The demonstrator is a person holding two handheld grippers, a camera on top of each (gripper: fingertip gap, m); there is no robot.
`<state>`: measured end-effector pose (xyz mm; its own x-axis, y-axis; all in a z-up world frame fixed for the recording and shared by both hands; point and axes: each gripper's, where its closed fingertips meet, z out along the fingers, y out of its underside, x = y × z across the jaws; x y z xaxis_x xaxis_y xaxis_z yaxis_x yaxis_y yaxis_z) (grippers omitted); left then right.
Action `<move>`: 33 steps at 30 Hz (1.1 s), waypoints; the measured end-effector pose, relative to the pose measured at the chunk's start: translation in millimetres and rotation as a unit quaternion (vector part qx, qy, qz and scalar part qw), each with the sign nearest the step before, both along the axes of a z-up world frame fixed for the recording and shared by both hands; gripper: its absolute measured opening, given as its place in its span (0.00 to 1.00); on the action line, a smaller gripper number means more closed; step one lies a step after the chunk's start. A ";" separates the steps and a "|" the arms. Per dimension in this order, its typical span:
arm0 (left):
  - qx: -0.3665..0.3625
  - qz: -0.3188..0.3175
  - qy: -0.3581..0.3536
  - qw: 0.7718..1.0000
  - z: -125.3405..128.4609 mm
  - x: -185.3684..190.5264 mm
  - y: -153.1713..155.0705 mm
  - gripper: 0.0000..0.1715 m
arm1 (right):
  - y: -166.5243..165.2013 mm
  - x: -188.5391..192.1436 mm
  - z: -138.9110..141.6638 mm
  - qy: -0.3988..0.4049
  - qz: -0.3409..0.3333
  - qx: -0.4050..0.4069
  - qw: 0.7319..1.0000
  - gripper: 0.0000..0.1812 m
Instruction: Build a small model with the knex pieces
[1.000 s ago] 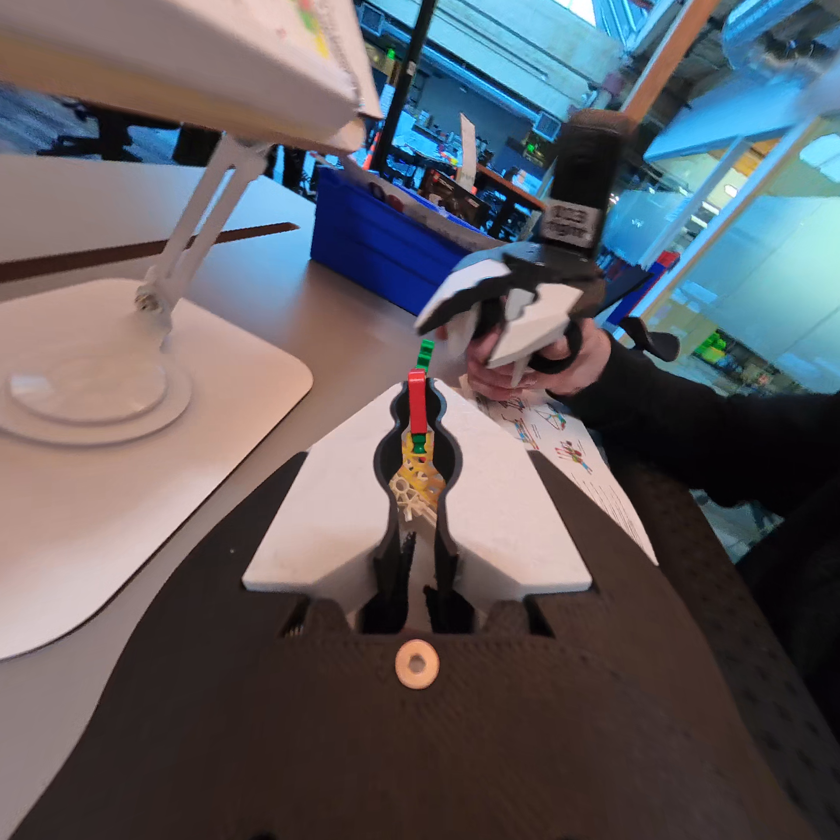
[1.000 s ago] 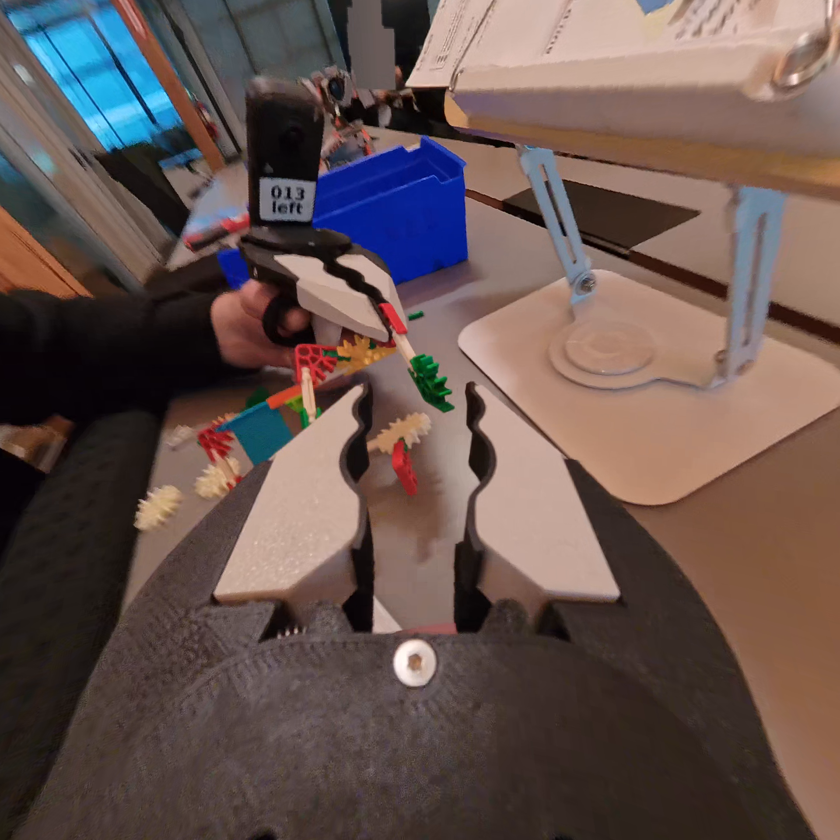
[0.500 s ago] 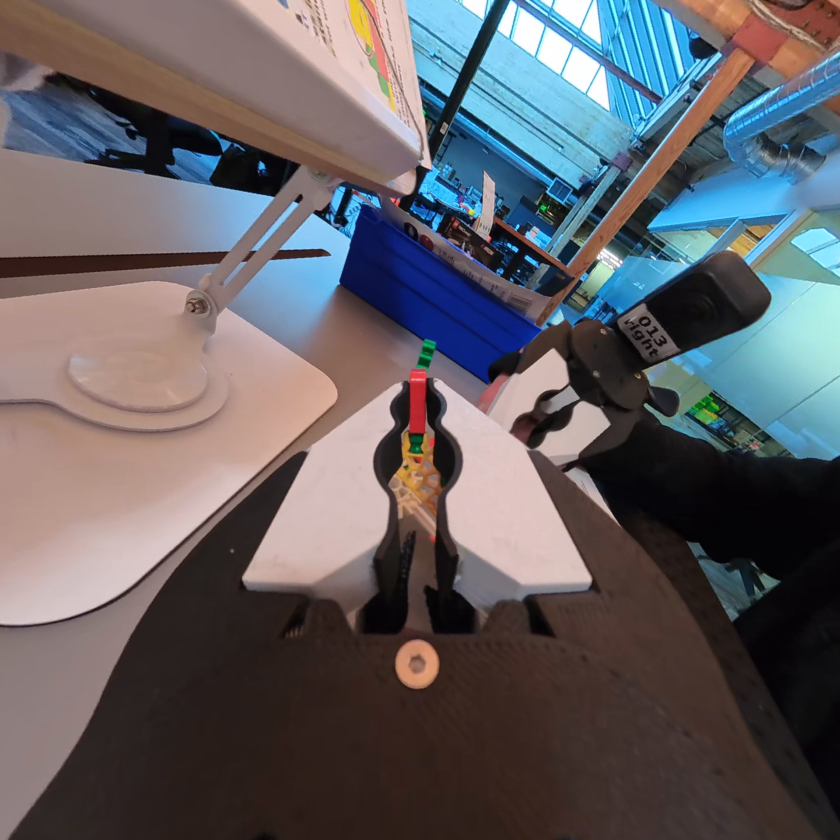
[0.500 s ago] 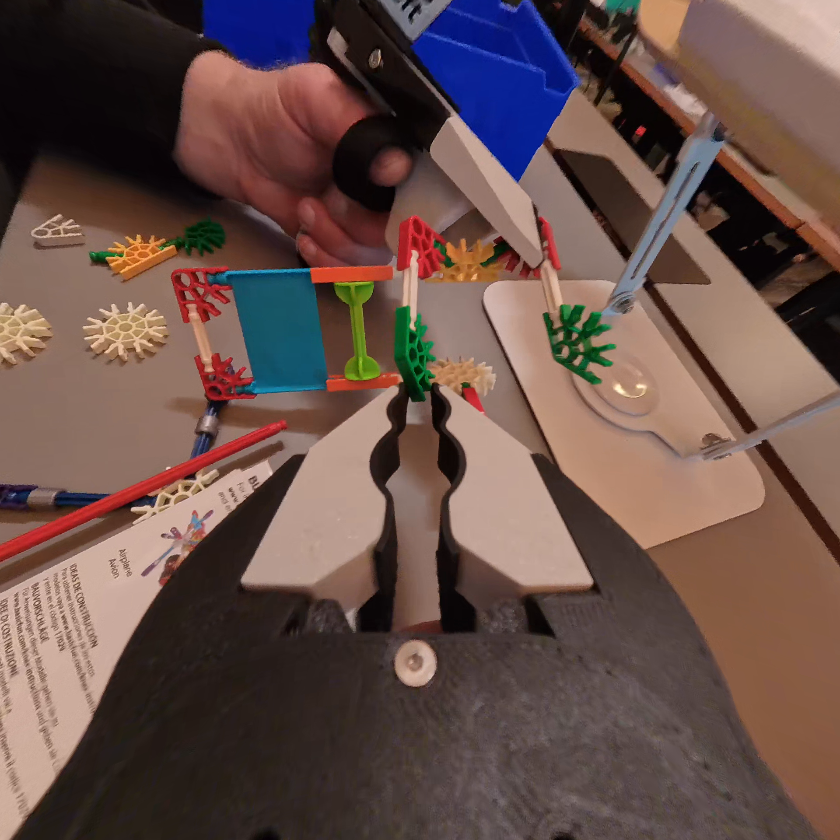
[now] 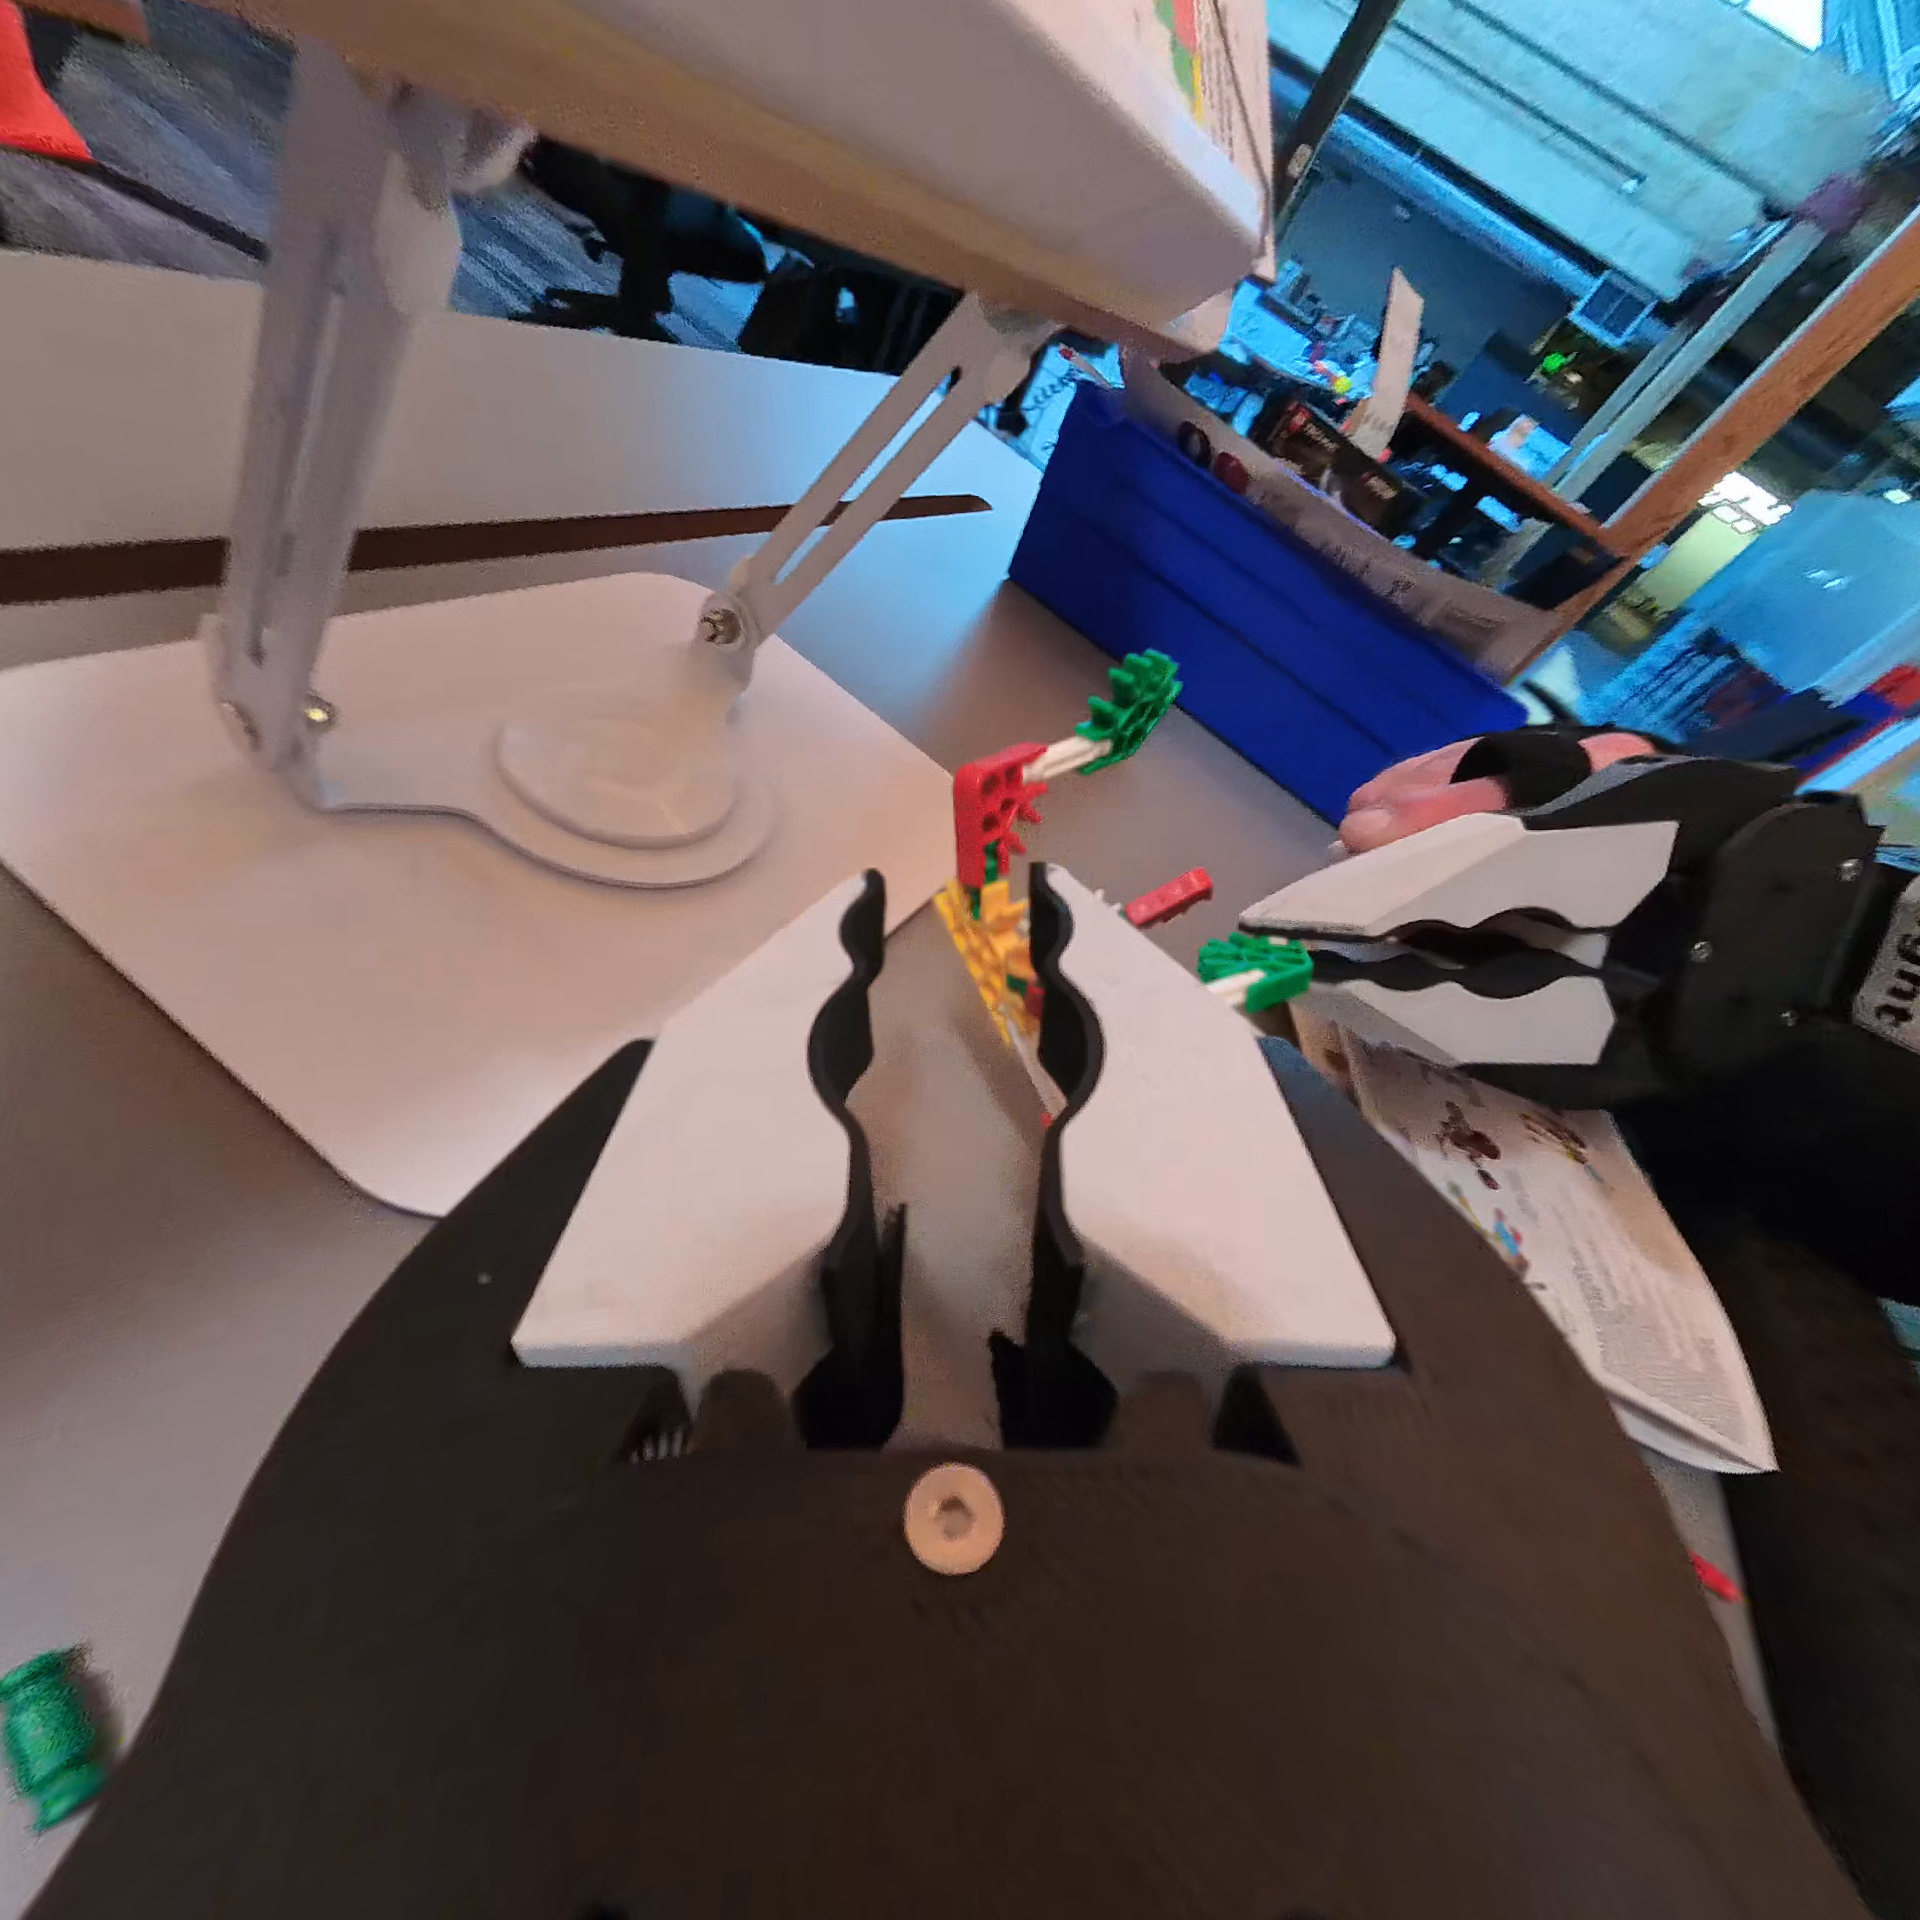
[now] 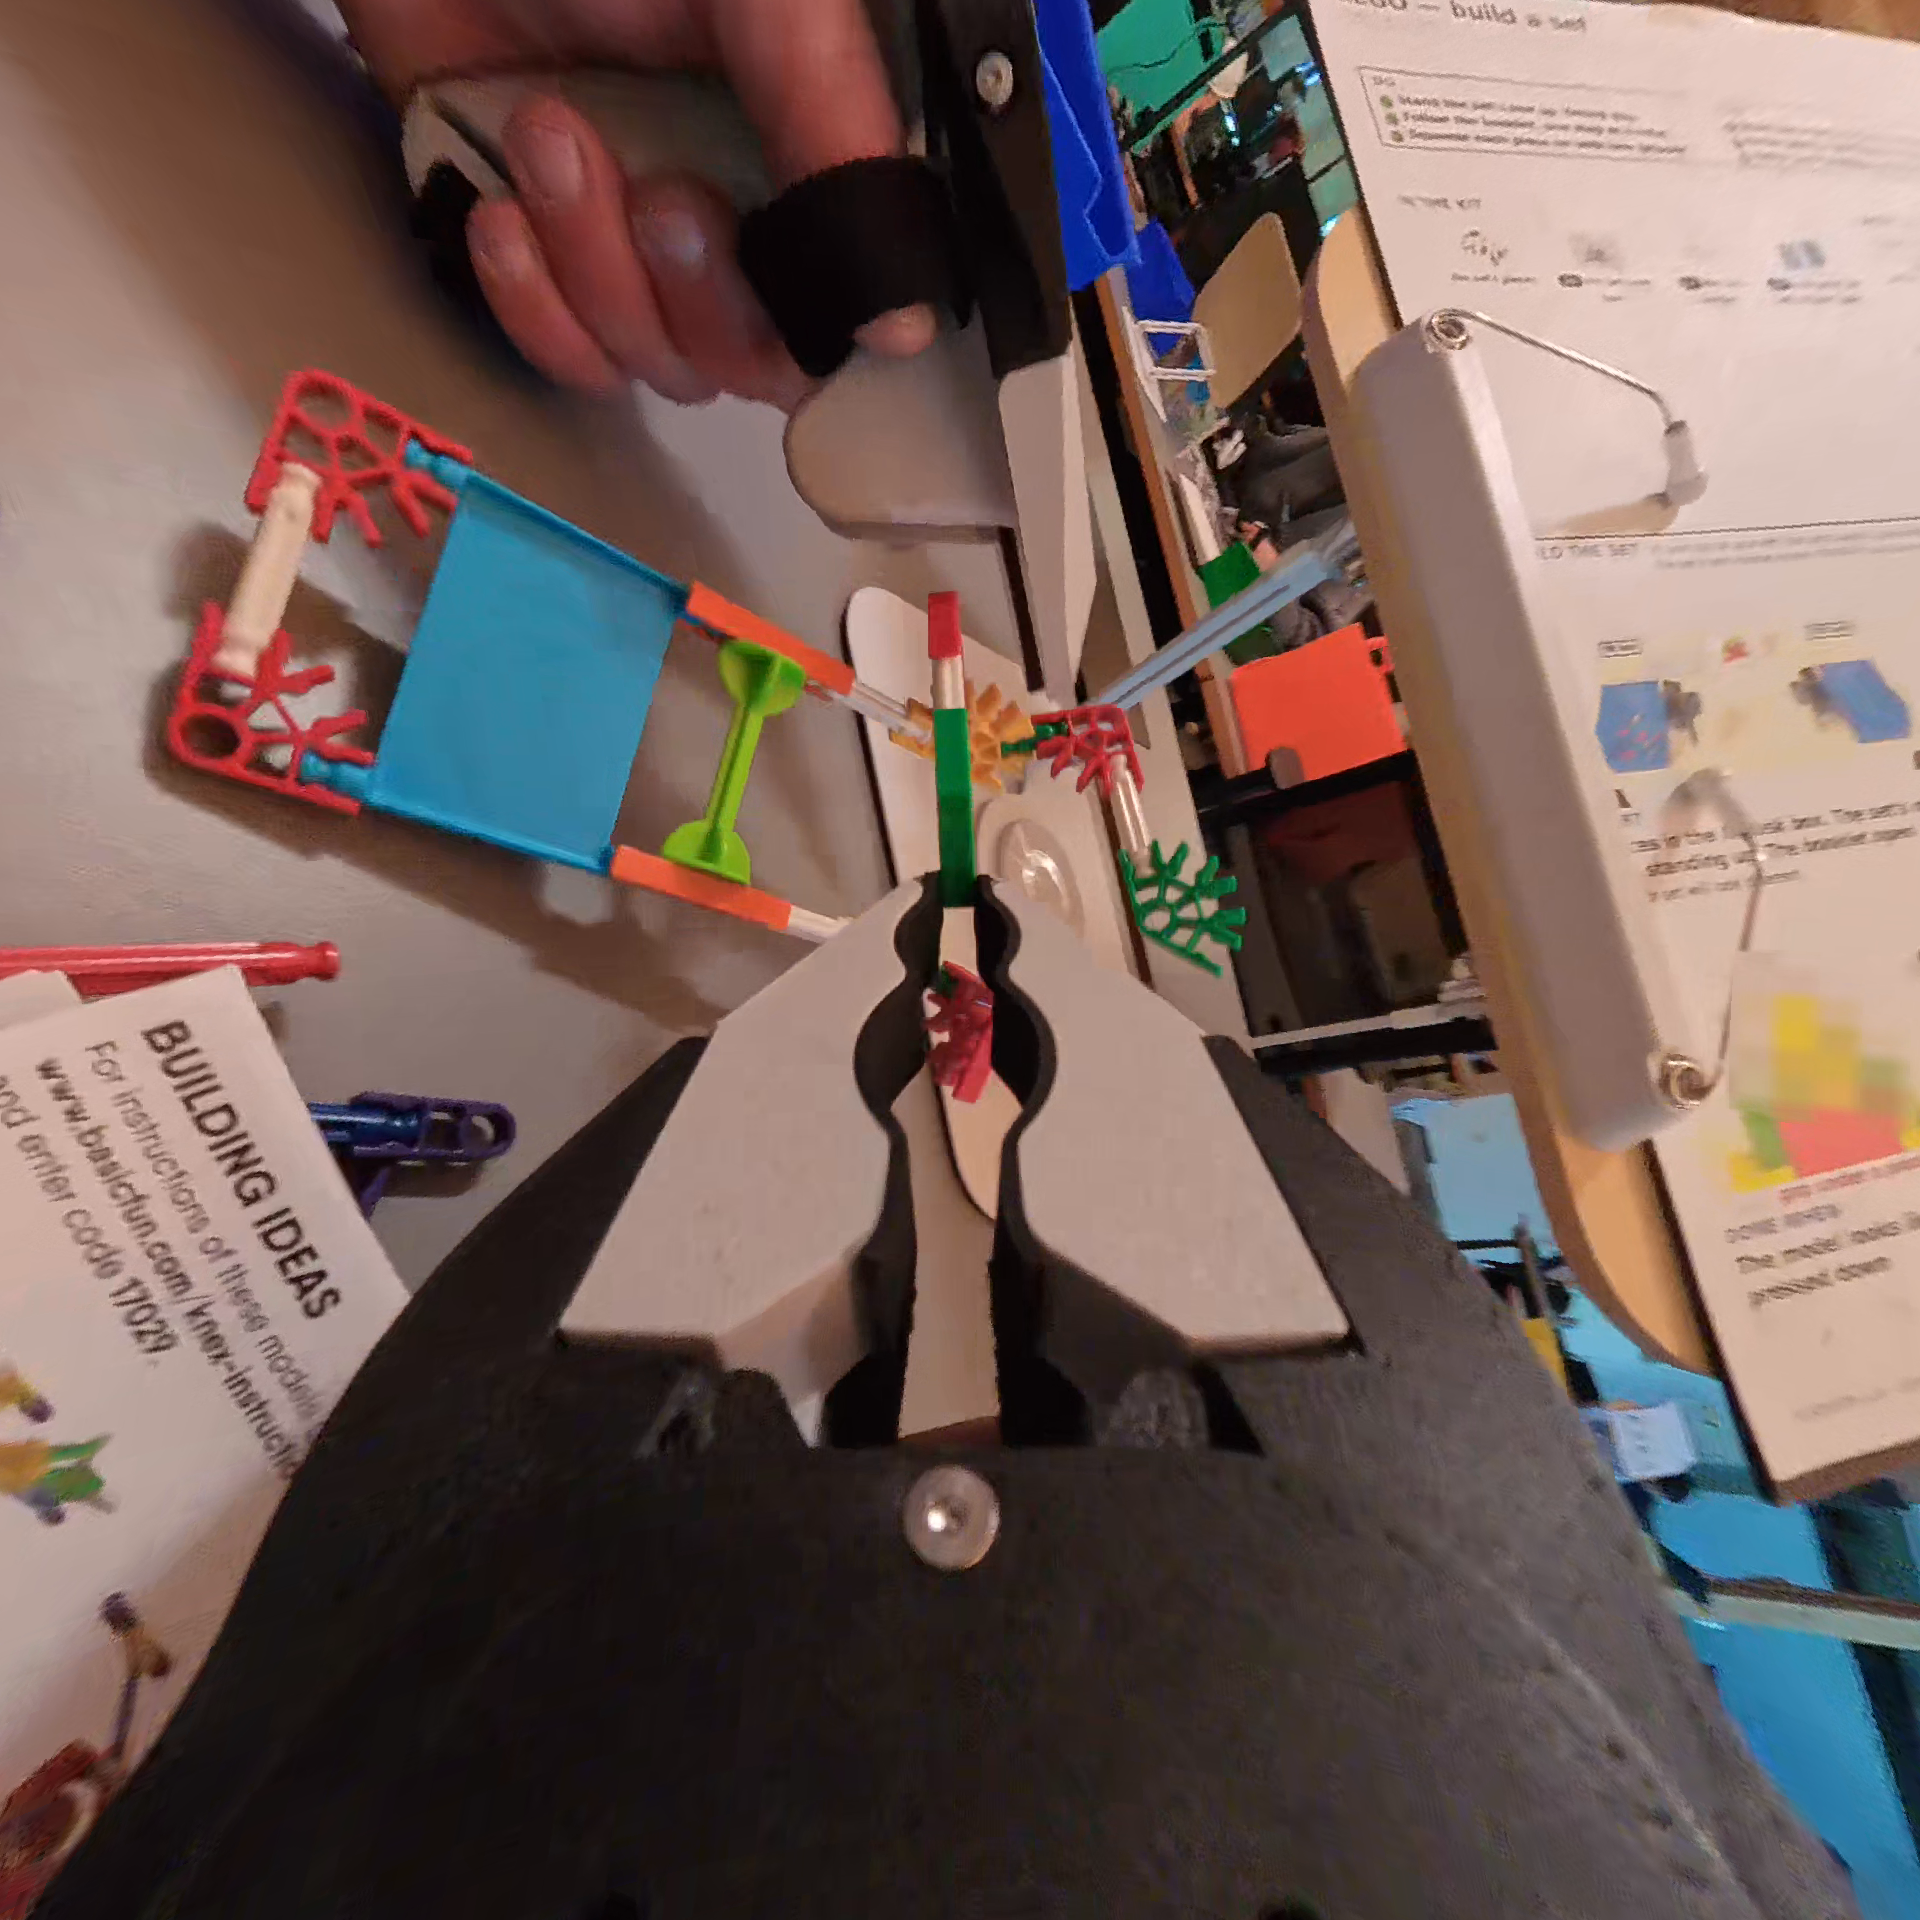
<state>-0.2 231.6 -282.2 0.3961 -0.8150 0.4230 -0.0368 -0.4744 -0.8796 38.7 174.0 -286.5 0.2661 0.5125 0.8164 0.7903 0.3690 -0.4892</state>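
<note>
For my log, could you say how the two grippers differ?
The left gripper has its fingers apart; the right gripper has them closed. The left grips nothing, a yellow connector lying against one finger; the right pinches a green connector. Both have white fingers.

The toy frame [image 6: 520,707] lay on the worktop [image 5: 156,1351] left of the stand's base [image 5: 416,883], with a booklet [image 6: 135,1247] nearer the person. A storage bin [image 5: 1226,592] sat behind, right of the stand.
</note>
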 end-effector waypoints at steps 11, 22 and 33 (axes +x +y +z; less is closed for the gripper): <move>0.381 -0.060 0.239 0.891 -1.6 3.0 -33.7 0.17 | -2.1 0.0 1.6 -0.004 0.019 0.014 1.000 0.02; 0.512 -0.037 0.328 0.793 -12.8 6.6 -26.2 0.04 | -6.3 0.0 5.1 0.153 0.043 -0.159 0.974 0.09; 0.632 0.050 0.346 0.691 16.6 13.3 -24.6 0.02 | -11.3 6.7 34.8 0.423 0.076 -0.458 0.778 0.14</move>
